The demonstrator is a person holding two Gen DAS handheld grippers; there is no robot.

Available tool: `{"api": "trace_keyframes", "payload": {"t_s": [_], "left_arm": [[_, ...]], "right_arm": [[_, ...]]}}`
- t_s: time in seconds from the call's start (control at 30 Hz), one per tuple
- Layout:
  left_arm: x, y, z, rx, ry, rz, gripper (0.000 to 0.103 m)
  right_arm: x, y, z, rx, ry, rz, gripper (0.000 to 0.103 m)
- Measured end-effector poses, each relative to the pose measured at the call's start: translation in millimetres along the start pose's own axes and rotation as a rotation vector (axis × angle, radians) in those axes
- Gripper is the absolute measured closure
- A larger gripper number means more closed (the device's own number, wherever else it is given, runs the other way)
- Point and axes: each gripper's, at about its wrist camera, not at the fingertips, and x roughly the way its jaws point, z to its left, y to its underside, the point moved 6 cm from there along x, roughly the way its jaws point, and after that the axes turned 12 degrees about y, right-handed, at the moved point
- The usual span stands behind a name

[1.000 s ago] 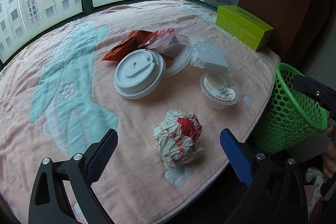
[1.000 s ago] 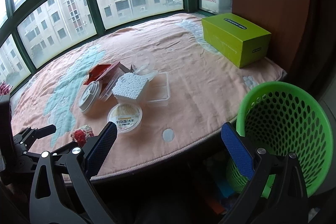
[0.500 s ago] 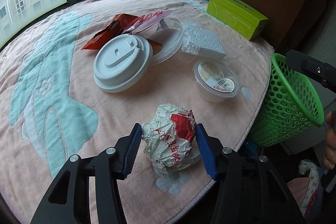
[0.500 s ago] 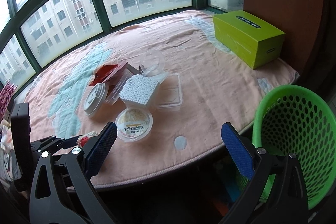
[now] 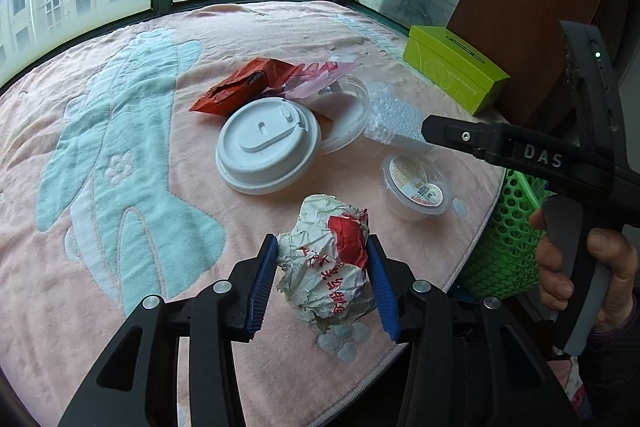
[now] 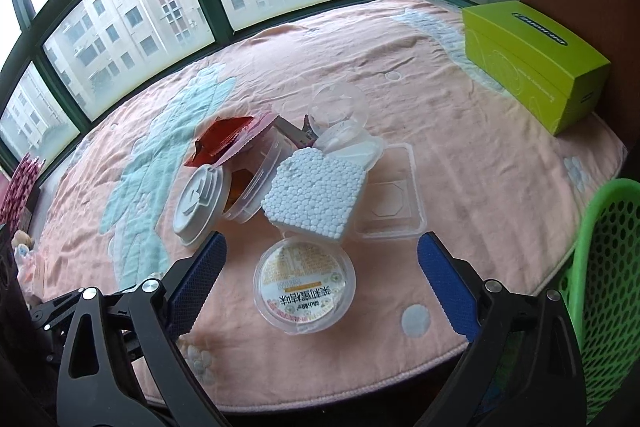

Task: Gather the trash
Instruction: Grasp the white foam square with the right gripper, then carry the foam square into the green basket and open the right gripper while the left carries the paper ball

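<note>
At the near edge of the pink blanket (image 5: 120, 307), in the left wrist view, the left gripper (image 5: 322, 277) has its jaws narrowed and still closing, both blue pads (image 5: 264, 277) pressed against the sides of a crumpled paper wad (image 5: 326, 259) that rests on the blanket. Farther in lie a white cup lid (image 5: 268, 145), a red wrapper (image 5: 244, 85) behind it, a clear tub (image 5: 344, 111) that the lid overlaps, a foam block (image 5: 396, 119), and a small sealed cup (image 5: 416, 185) toward the right edge. A green box (image 5: 452, 73) stands at the far right corner. Off the right edge a green basket (image 5: 508, 243) stands below the blanket; its inside is hidden here. A hand (image 5: 588, 275) grips the right gripper's handle in front of it. In the right wrist view, the right gripper (image 6: 320, 259) hovers with jaws wide, just starting to close, the sealed cup (image 6: 304, 287) lying between the pads but not touched. The foam block (image 6: 316, 195) sits just beyond, touching an empty clear tray (image 6: 392, 205). The lid (image 6: 198, 199) leans on the tub (image 6: 260, 183), with the wrapper (image 6: 224, 141) on top. The basket (image 6: 600, 267) shows at the right; its contents cannot be made out.
</note>
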Motion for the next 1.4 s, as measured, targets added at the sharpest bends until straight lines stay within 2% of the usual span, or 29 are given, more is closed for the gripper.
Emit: {"api": "trace_keyframes", "payload": {"t_s": [0.37,0.47,0.63,1.03,1.23,1.4], "left_arm": [[-19.3,-10.9,20.5,-0.034,-0.006,-0.050,0.059],[-19.2,-11.4,22.7,-0.039,-0.004,-0.050,0.059],[-18.2,-12.1,22.5,-0.039,-0.003,-0.048,0.059],[-20.7,-24.3,-0.9,0.003,0.006,-0.066,0.059],[-16.3,-32.1,-26.8,0.040,0.028,-0.064,0.059],[-9.7,-40.1,-54.6,0.079,0.063,-0.062,0.059]], "right_arm": [[41.6,-6.7,10.5,-0.002,0.040,0.051,0.017],[46.7,-7.3,11.1,-0.007,0.053,0.058,0.022],[46.8,-7.0,12.5,-0.006,0.044,0.061,0.036],[1.1,-5.0,-14.5,0.017,0.038,-0.005,0.036],[-27.2,5.9,-46.5,0.062,0.060,-0.031,0.036],[-47.2,15.0,-79.2,0.100,0.111,-0.055,0.036]]}}
